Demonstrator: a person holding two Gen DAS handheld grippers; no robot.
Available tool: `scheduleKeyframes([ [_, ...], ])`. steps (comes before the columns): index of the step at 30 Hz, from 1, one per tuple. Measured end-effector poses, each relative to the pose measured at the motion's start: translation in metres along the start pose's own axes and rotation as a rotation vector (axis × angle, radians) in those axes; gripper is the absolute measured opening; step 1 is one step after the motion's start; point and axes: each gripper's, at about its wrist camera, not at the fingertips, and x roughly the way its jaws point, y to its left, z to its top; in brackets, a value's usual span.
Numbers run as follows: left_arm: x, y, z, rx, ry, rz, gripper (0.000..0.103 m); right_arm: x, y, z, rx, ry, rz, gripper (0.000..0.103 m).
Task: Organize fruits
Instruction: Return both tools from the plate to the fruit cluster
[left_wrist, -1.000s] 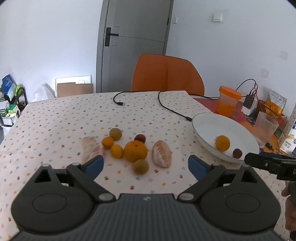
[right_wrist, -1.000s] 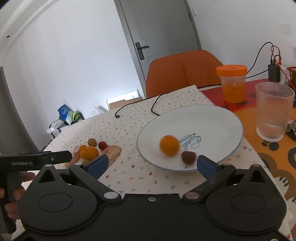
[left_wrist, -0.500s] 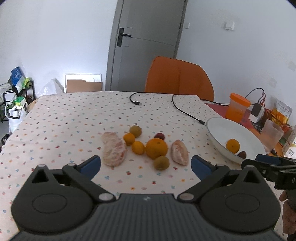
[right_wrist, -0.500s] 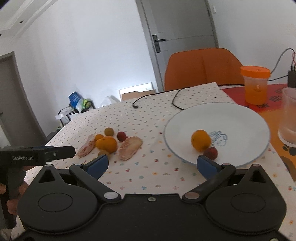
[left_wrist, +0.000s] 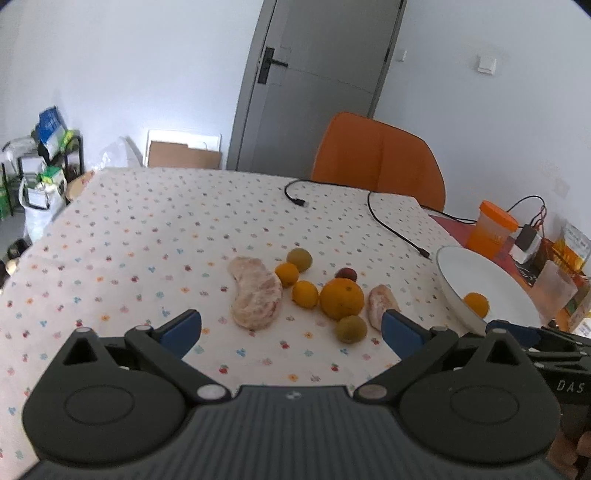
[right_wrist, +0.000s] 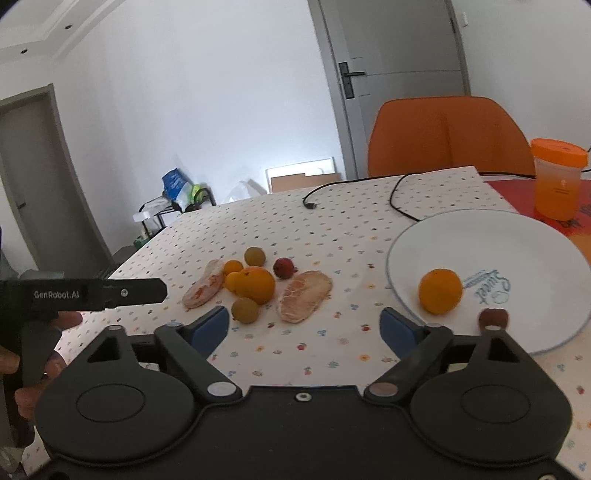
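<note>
A cluster of fruit lies on the dotted tablecloth: a big orange (left_wrist: 341, 297), two small oranges (left_wrist: 305, 294), two greenish fruits (left_wrist: 350, 328), a dark red fruit (left_wrist: 346, 273) and two peeled pomelo pieces (left_wrist: 255, 292). The cluster also shows in the right wrist view, around the big orange (right_wrist: 256, 284). A white plate (right_wrist: 517, 251) holds a small orange (right_wrist: 439, 290) and a dark red fruit (right_wrist: 493, 318). My left gripper (left_wrist: 291, 328) is open and empty, just short of the cluster. My right gripper (right_wrist: 304, 328) is open and empty, between cluster and plate.
An orange-lidded cup (right_wrist: 557, 177) and a clear glass (left_wrist: 554, 286) stand right of the plate. A black cable (left_wrist: 391, 221) crosses the far table. An orange chair (left_wrist: 376, 158) stands behind the table. The left gripper's body (right_wrist: 85, 293) shows at the right wrist view's left.
Both grippers have swung left. The fruit cluster now sits more to the right in the left wrist view and nearer the centre in the right wrist view. No fruit has moved.
</note>
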Motion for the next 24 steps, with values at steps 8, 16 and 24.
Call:
scheduleKeyframes([
  [8, 0.01, -0.004, 0.003, 0.009, -0.011, -0.024, 0.093, 0.017, 0.002, 0.001, -0.006, 0.028, 0.018, 0.075],
  [16, 0.025, -0.011, 0.007, 0.02, 0.0, -0.053, 0.067, 0.035, -0.001, 0.004, 0.003, 0.058, 0.035, 0.061],
  [24, 0.042, -0.021, 0.006, 0.045, 0.034, -0.081, 0.053, 0.053, -0.005, 0.005, 0.008, 0.091, 0.036, 0.053],
])
